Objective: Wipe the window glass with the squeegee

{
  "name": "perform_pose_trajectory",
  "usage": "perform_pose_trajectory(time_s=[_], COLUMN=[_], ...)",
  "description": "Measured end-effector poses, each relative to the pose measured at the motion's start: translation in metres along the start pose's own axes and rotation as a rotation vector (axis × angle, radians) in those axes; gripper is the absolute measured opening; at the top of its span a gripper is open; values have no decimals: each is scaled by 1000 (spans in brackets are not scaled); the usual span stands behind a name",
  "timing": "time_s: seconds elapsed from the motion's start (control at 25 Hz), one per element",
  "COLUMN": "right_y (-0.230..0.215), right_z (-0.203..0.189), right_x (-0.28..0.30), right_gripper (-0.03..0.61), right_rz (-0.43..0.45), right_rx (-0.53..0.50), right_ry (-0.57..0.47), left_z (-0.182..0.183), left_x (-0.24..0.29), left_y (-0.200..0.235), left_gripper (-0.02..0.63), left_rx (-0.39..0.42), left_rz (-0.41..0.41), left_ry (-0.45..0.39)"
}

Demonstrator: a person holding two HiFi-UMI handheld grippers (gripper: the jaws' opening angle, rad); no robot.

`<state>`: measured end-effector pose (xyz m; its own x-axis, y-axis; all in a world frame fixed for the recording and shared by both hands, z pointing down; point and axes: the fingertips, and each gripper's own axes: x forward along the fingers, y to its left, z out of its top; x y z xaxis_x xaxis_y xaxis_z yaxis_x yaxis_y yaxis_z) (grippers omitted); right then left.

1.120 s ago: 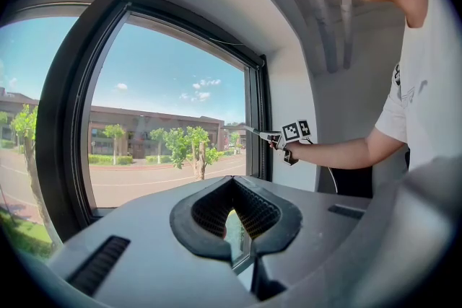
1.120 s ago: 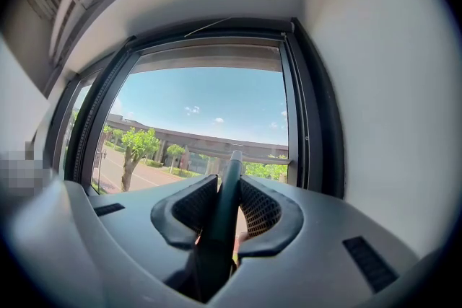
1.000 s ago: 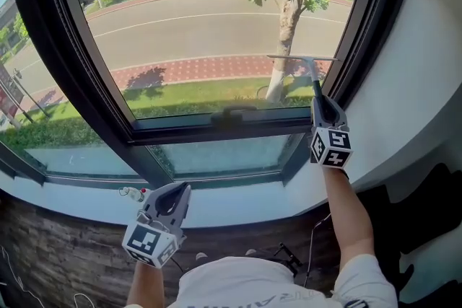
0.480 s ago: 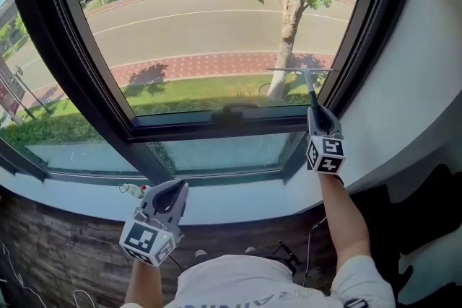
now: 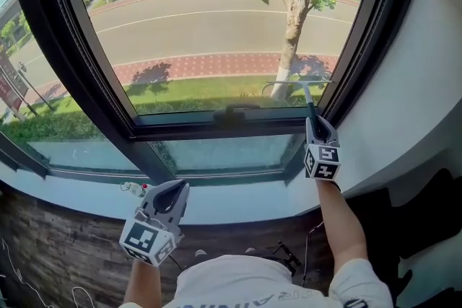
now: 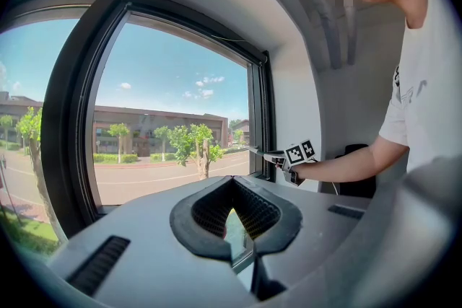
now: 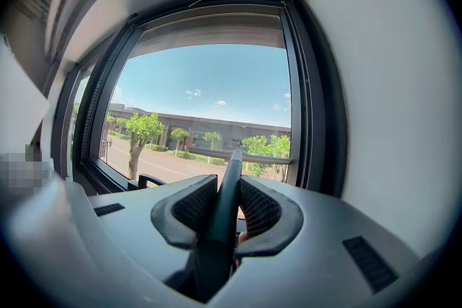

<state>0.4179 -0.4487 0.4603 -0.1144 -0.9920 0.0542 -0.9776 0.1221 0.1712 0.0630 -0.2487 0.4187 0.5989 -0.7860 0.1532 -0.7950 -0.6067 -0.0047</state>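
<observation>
The squeegee (image 5: pixel 309 91) has a dark handle and a thin horizontal blade. The blade lies against the lower right corner of the big window glass (image 5: pixel 209 32), just above the bottom frame. My right gripper (image 5: pixel 315 123) is shut on the handle from below. In the right gripper view the handle (image 7: pixel 229 187) runs up between the pads to the blade (image 7: pixel 249 155). My left gripper (image 5: pixel 175 190) hangs low over the white sill (image 5: pixel 238 204), shut with nothing in it. The left gripper view shows its own pads (image 6: pixel 232 182) meeting at the tips, and the right gripper (image 6: pixel 287 156) far off.
A black window handle (image 5: pixel 233 112) sits on the bottom frame, with a narrower lower pane (image 5: pixel 216 154) under it. A small object with a red tip (image 5: pixel 134 191) lies on the sill at left. A white wall (image 5: pixel 415 76) closes the right side.
The right gripper has drawn the squeegee down the glass, from mid-height of the pane's right side to just above the bottom frame. The left gripper has stayed put.
</observation>
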Motion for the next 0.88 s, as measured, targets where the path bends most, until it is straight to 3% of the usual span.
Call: perform_pose_trajectory(time_s=[0.52, 0.88], right_y=[8, 12], right_z=[-60, -70], right_x=[5, 7], right_gripper=[100, 100], right_rz=[19, 18], right_rx=[11, -7], right_ry=[90, 88], left_z=[-5, -9], left_x=[-2, 1], left_y=[2, 2], left_gripper=[17, 17], left_rx=[-10, -20], left_rz=[19, 18], left_ry=[20, 25])
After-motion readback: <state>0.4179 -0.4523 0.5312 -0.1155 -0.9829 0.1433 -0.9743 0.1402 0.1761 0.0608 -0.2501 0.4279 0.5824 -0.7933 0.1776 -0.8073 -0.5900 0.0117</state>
